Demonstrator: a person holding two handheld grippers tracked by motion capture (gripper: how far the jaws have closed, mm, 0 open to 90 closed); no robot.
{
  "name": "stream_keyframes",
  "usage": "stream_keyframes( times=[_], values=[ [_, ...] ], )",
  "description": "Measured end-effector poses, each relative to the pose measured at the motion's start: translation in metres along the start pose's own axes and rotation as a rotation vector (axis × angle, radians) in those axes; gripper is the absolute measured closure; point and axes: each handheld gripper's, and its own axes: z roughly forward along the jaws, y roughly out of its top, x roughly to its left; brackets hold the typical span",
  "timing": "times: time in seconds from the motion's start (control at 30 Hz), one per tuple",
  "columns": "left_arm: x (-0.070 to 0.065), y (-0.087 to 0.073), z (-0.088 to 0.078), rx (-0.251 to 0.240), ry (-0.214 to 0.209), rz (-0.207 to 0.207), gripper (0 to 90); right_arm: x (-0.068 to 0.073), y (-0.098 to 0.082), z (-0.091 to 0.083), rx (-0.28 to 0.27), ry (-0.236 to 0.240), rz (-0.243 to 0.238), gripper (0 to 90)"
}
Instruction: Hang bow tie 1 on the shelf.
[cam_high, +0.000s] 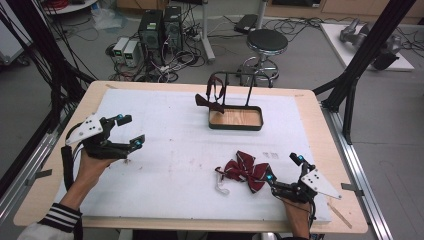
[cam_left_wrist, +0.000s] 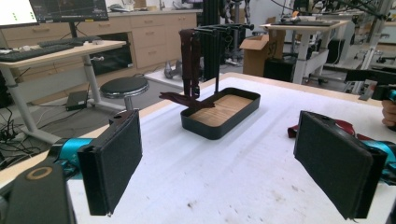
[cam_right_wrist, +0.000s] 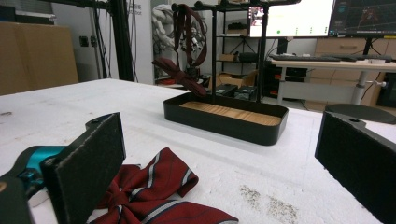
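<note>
One bow tie (cam_high: 209, 101) already hangs on the rack (cam_high: 235, 85) over the tray (cam_high: 236, 119) near the far edge of the table (cam_high: 310, 107), so I judge that part done. The second bow tie (cam_high: 246, 171) lies flat near the near right corner, not yet lifted. My right gripper (cam_high: 284, 168) sits just beside it, jaws wide apart and holding nothing. My left gripper (cam_high: 129, 131) hovers near the left edge, also wide open and empty. What is left: grasp it, carry it over, hang it.

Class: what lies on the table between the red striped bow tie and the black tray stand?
Nothing: in the high view, bare white table cover separates the bow tie from the tray stand.
</note>
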Motion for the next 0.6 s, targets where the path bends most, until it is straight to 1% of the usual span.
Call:
stream_keyframes(
  times=[0.1,0.17,0.23,0.27,0.33,0.43,0.47,0.53,0.6],
  values=[
    [-0.004,-0.010,-0.007,-0.023,-0.002,0.003,15.7,0.000,0.000,0.000,-0.001,0.001,0.000,0.7],
    [-0.005,-0.018,-0.011,-0.058,-0.007,-0.015,15.7,0.000,0.000,0.000,-0.002,0.000,-0.001,0.7],
    [-0.005,-0.026,-0.014,-0.075,0.002,-0.018,15.7,0.000,0.000,0.000,-0.006,-0.001,-0.007,0.7],
    [-0.006,-0.029,-0.015,-0.079,0.004,-0.015,15.7,0.000,0.000,0.000,-0.002,0.000,-0.001,0.7],
    [-0.008,-0.034,-0.017,-0.083,0.009,-0.012,15.7,0.000,0.000,0.000,-0.005,-0.001,-0.006,0.7],
    [-0.010,-0.041,-0.017,-0.097,0.020,-0.021,15.7,0.000,0.000,0.000,-0.006,-0.003,-0.008,0.7],
    [-0.010,-0.044,-0.017,-0.102,0.020,-0.026,15.7,0.001,0.000,0.000,0.001,-0.001,0.003,0.7],
    [-0.010,-0.047,-0.017,-0.106,0.024,-0.032,15.7,0.001,0.000,0.000,0.000,-0.003,0.004,0.7],
    [-0.010,-0.050,-0.017,-0.124,0.035,-0.034,15.7,0.001,0.000,0.000,-0.001,-0.002,0.001,0.7]
  ],
)
